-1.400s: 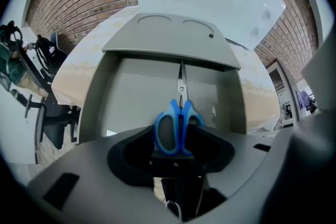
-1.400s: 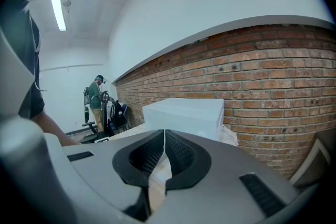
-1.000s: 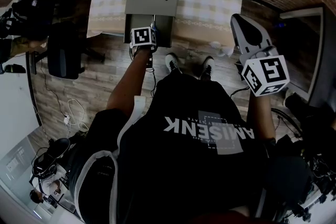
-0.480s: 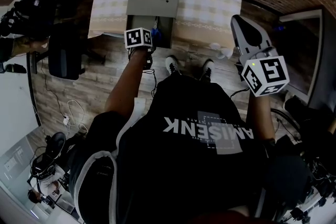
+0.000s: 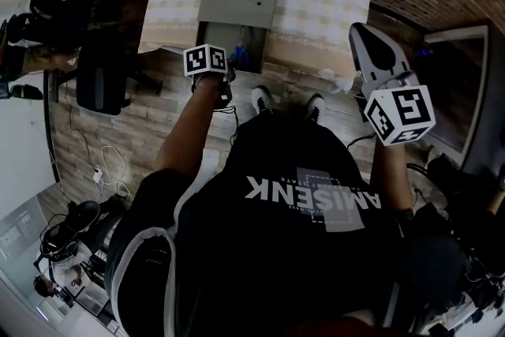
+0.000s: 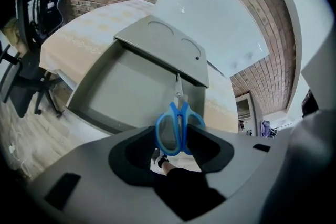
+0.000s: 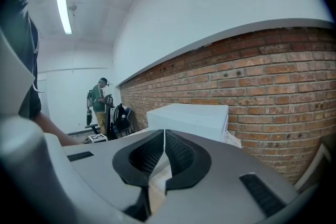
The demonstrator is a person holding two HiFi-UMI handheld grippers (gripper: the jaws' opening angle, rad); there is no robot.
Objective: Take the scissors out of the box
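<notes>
Scissors (image 6: pixel 180 126) — blue plastic handles; box (image 6: pixel 126 97) matt grey

Blue-handled scissors (image 6: pixel 180 113) above open box (image 6: pixel 126 92)

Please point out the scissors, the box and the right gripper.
scissors (image 6: pixel 180 131), left gripper view, the blue handles.
box (image 6: pixel 126 92), left gripper view, its bare inner floor.
right gripper (image 7: pixel 164 136), right gripper view, between its shut fingers.

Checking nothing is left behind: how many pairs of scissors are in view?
1. The blue-handled scissors are gripped in the left gripper, over the open grey box. The box floor that shows is bare; its near part is hidden behind the gripper.
</notes>
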